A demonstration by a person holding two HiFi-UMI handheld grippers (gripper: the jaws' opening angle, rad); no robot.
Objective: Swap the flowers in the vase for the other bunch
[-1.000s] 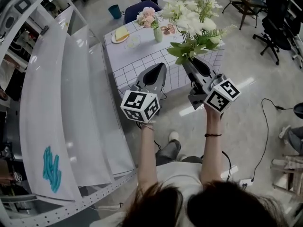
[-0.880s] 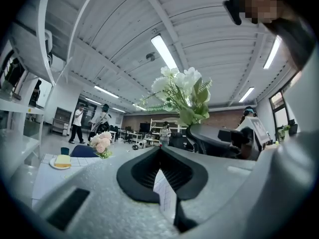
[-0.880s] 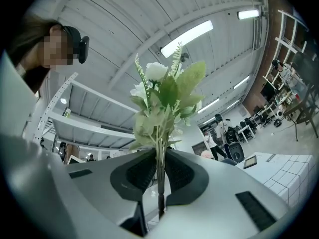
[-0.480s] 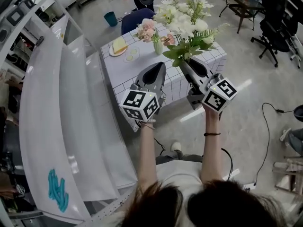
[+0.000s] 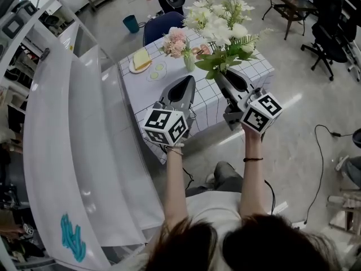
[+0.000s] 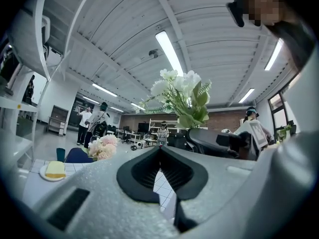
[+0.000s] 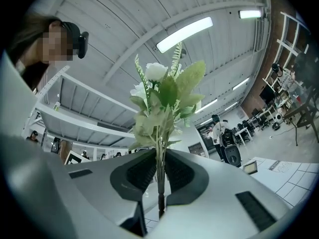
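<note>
White bunch (image 5: 224,27) — stems clamped in the right tongs (image 5: 221,73) — hangs at upper centre by the checked surface (image 5: 144,92). Pink flowers (image 5: 176,37) sit in the vase (image 5: 190,62) there; the left tongs (image 5: 188,79) are closed and empty. Judging by this, both removal and insertion remain.

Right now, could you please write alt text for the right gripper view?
The right gripper is shut on the stems of a bunch of white flowers with green leaves, held upright against a white ceiling with a strip light.
</note>
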